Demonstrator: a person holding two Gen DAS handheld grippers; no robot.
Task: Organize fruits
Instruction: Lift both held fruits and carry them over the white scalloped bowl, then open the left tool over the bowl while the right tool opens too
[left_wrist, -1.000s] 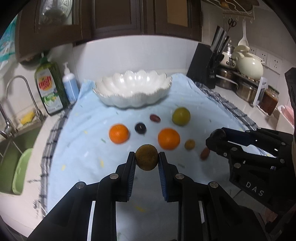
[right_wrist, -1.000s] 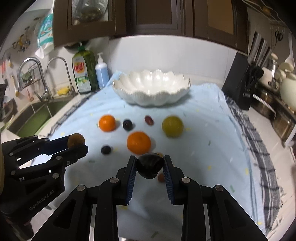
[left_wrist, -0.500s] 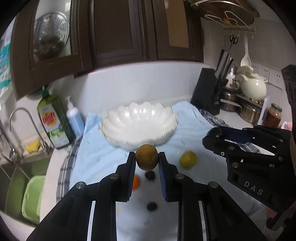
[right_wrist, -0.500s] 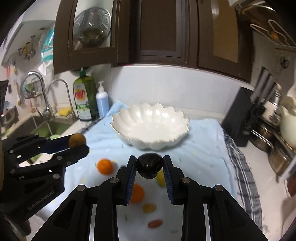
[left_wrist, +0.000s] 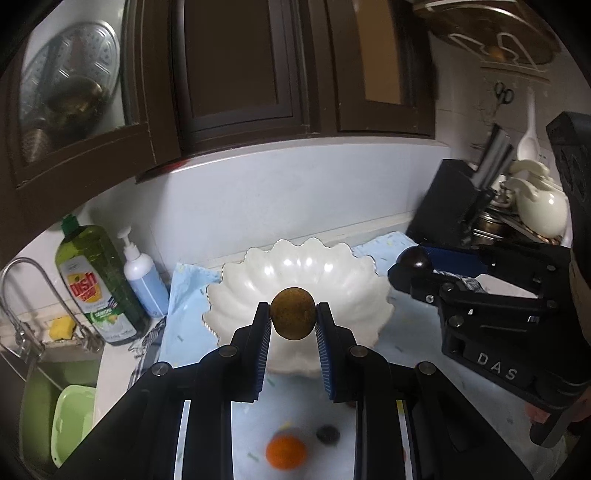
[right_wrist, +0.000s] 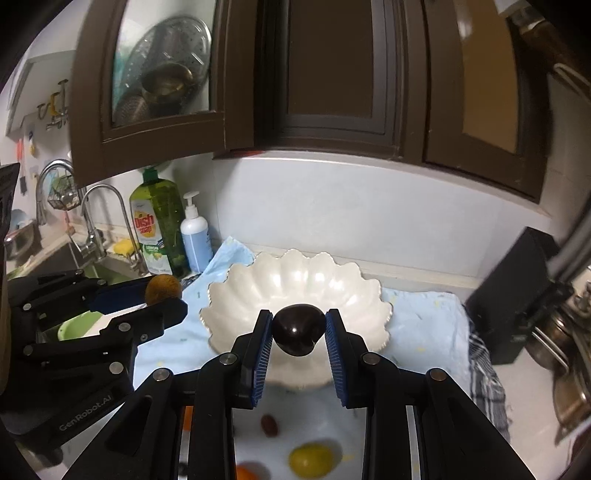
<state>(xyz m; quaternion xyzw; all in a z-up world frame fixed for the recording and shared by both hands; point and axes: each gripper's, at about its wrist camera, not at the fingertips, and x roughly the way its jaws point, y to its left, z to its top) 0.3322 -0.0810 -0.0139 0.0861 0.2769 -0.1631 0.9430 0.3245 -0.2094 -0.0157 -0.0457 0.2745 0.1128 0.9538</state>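
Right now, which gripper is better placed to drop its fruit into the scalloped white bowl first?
Either, roughly: the left gripper holds its brown fruit and the right gripper its dark plum before the scalloped white bowl.

**Readable markings in the kitchen scene**

"DAS" is printed in pale letters on the black body of the right gripper (left_wrist: 417, 266), as seen from the left wrist view. "GenRobot.AI" is printed along the black body of the left gripper (right_wrist: 164, 295), as seen from the right wrist view. "Dish soap" is shown in red on the yellow label of the green bottle (left_wrist: 98, 284) by the sink; the smaller lines beneath it cannot be read reliably.
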